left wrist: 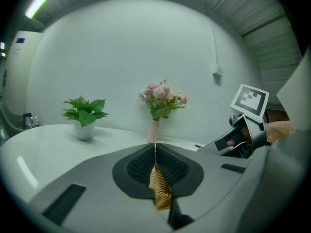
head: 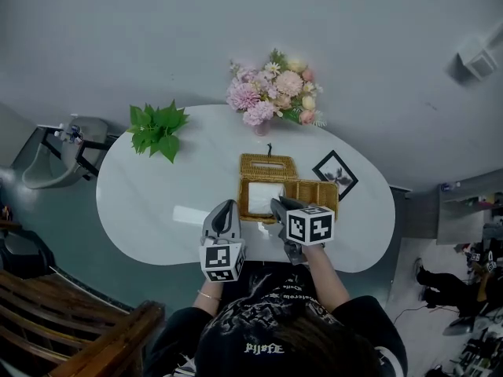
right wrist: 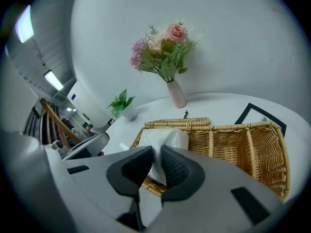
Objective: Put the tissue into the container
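A white tissue pack [head: 261,197] sits in the left compartment of a woven wicker basket [head: 318,185] on the white table [head: 149,203]. My right gripper [head: 277,204] is at the pack's near right corner. In the right gripper view its jaws [right wrist: 154,157] are shut on the near edge of the tissue pack [right wrist: 167,141], just over the basket rim [right wrist: 228,127]. My left gripper [head: 228,207] hovers just left of the basket's near corner, apart from it. Its pads [left wrist: 155,149] meet, holding nothing; only a sliver of wicker [left wrist: 159,191] shows behind them.
A flat wicker lid [head: 267,163] lies behind the basket. A small black figure [head: 269,149], a black picture frame [head: 335,174], a vase of flowers [head: 271,93] and a green potted plant [head: 157,128] stand further back. A wooden chair [head: 78,312] is at the lower left.
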Demonstrator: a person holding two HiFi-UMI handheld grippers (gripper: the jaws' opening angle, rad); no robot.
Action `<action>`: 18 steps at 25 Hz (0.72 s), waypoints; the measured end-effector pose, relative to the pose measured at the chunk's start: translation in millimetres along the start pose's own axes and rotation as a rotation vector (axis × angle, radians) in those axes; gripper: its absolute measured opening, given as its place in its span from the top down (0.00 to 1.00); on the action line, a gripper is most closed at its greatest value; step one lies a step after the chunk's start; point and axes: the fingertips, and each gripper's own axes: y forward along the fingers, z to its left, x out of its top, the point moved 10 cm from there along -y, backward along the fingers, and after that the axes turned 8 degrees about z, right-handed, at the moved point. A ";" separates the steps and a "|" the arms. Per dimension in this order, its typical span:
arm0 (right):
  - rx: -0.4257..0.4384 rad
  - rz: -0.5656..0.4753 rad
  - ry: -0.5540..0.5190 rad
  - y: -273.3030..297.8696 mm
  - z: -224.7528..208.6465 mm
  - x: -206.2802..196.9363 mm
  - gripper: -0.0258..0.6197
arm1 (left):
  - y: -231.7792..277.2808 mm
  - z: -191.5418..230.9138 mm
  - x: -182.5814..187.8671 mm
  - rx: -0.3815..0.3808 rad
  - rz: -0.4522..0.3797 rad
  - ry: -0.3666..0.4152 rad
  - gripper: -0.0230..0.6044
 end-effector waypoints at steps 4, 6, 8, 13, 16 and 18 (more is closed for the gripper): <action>-0.005 0.035 0.005 6.2 -2.3 2.0 0.83 | 3.3 2.0 -0.3 0.010 0.011 -0.006 0.92; -0.014 0.046 0.009 9.3 -3.8 3.8 0.83 | 5.9 2.8 -1.7 0.014 0.018 -0.009 0.92; -0.017 0.046 0.022 11.2 -5.0 5.1 0.83 | 7.8 2.9 -3.0 0.016 0.024 -0.012 0.92; -0.048 0.079 0.032 15.9 -7.8 7.4 0.83 | 11.7 -0.1 -4.1 0.003 0.043 -0.014 0.92; -0.045 0.106 0.032 21.8 -10.1 8.7 0.83 | 15.6 -1.4 -3.4 0.000 0.048 -0.017 0.92; -0.049 0.121 0.038 23.6 -11.0 10.4 0.83 | 18.3 -1.2 -2.2 -0.003 0.051 -0.025 0.92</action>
